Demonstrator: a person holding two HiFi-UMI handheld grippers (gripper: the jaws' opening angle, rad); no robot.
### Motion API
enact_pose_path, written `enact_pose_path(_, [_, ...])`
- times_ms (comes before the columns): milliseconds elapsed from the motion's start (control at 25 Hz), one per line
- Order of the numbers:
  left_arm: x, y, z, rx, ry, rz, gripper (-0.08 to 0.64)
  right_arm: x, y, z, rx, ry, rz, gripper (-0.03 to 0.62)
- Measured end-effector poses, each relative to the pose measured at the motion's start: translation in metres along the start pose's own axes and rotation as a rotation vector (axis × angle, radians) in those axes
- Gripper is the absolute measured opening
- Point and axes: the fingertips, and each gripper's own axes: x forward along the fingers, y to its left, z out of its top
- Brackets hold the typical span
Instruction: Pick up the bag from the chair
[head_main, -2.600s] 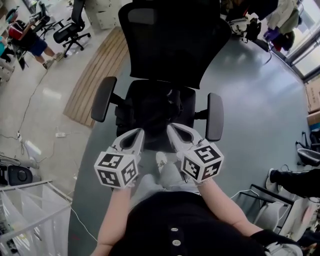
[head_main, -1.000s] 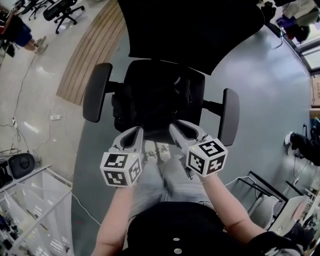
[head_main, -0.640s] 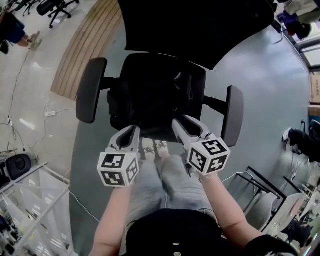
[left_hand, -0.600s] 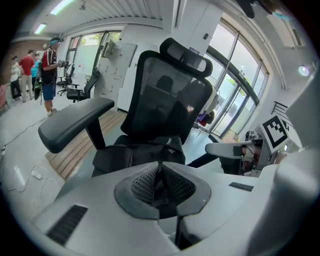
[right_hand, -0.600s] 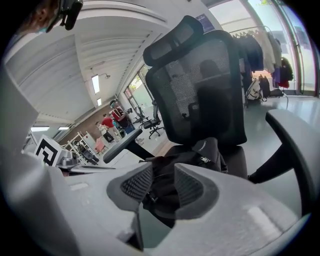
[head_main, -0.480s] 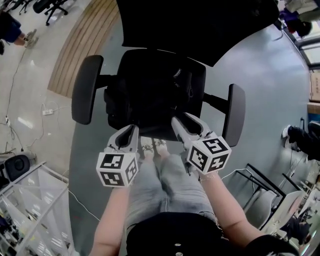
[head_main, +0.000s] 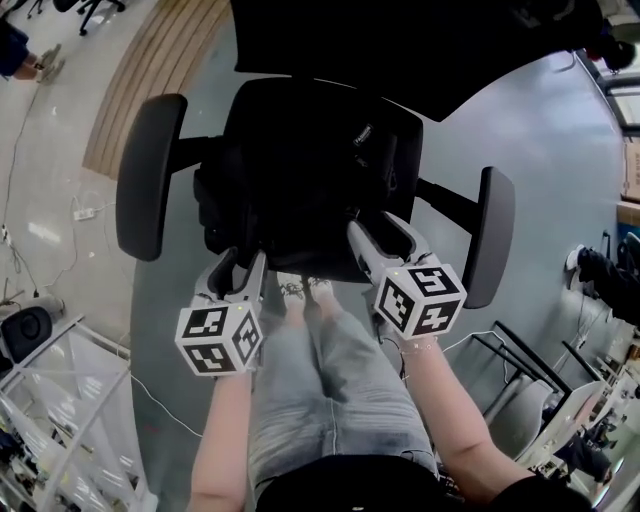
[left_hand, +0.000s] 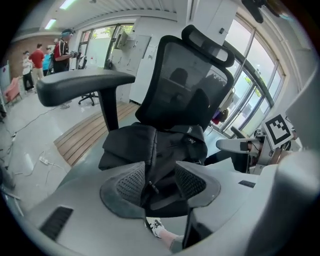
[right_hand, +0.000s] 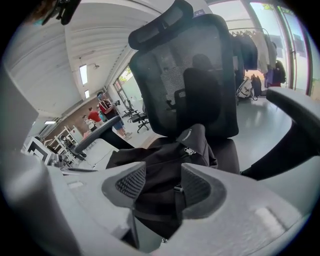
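Note:
A black soft bag (head_main: 300, 170) lies slumped on the seat of a black mesh-backed office chair (head_main: 150, 175). Both grippers hover at the seat's front edge, pointing down at the bag. My left gripper (head_main: 240, 262) is near the bag's left front and my right gripper (head_main: 375, 228) near its right front. Both sets of jaws have just been opening and now stand apart with nothing pressed between them. In the left gripper view the bag (left_hand: 165, 147) and a zip pull show through the gap of the left gripper (left_hand: 159, 182). The right gripper (right_hand: 162, 185) frames the bag (right_hand: 165, 155) and a strap buckle.
The chair's armrests (head_main: 492, 245) flank the grippers. The person's legs and shoes (head_main: 295, 290) stand just before the seat. A white wire rack (head_main: 60, 420) is at lower left, wooden floor planks (head_main: 150, 70) at upper left, and people (left_hand: 37, 57) stand far off.
Both grippers have sunk and moved closer to the seat's front edge. Their jaws have gone from nearly closed to apart. The chair now fills more of the head view.

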Motion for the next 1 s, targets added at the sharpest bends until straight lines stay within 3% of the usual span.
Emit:
enact_pose_path(240, [0.021, 0.034, -0.01, -0.043, -0.015, 0.062, 0.252, 0.023, -0.03, -0.019, 0.018, -0.017, -0.13, 0.247])
enact_pose_path(360, [0.03, 0.039, -0.01, -0.062, -0.051, 0.047, 0.286, 0.031, -0.049, -0.024, 0.031, -0.016, -0.185, 0.265])
enact_pose_path(480, [0.044, 0.04, -0.016, -0.045, -0.029, 0.046, 0.323, 0.043, -0.07, -0.027, 0.064, -0.011, -0.225, 0.276])
enact_pose_path(680, [0.065, 0.045, -0.022, -0.024, -0.005, 0.089, 0.341, 0.067, -0.098, -0.032, 0.122, -0.005, -0.257, 0.335])
enact_pose_path(840, [0.076, 0.046, -0.021, -0.031, -0.024, 0.094, 0.339, 0.083, -0.106, -0.039, 0.16, 0.008, -0.246, 0.337])
enact_pose_path(1000, [0.083, 0.046, -0.025, 0.012, -0.014, 0.128, 0.339, 0.088, -0.112, -0.048, 0.181, 0.008, -0.242, 0.328])
